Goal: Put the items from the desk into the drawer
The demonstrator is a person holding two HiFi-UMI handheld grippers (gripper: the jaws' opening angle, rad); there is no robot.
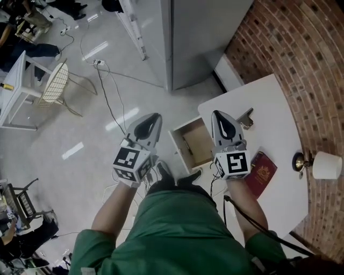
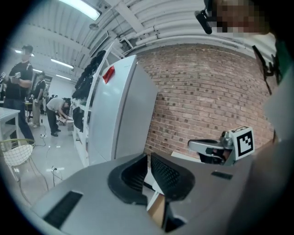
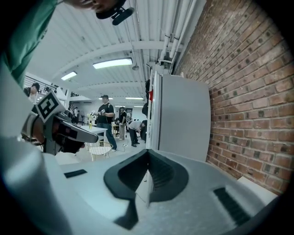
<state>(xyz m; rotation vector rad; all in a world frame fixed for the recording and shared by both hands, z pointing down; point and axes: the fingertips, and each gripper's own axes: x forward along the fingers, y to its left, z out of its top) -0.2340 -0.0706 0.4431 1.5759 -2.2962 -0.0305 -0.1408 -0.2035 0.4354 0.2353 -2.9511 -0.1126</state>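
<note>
On the desk [image 1: 269,107], red booklet [image 1: 262,173] lies diagonally; left gripper [image 1: 155,116] and right gripper [image 1: 217,114] are pressed together.

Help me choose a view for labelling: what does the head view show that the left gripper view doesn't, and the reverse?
Head view only: the red booklet and the lamp. Left gripper view only: the ceiling with its strip lights. Both: the right gripper, the brick wall, the white cabinet and the wire chair.

Green shirt [image 1: 177,236]; grey hand-held grippers [image 1: 155,117] [image 1: 218,114] carry black-and-white marker cubes [image 1: 130,159]
</note>
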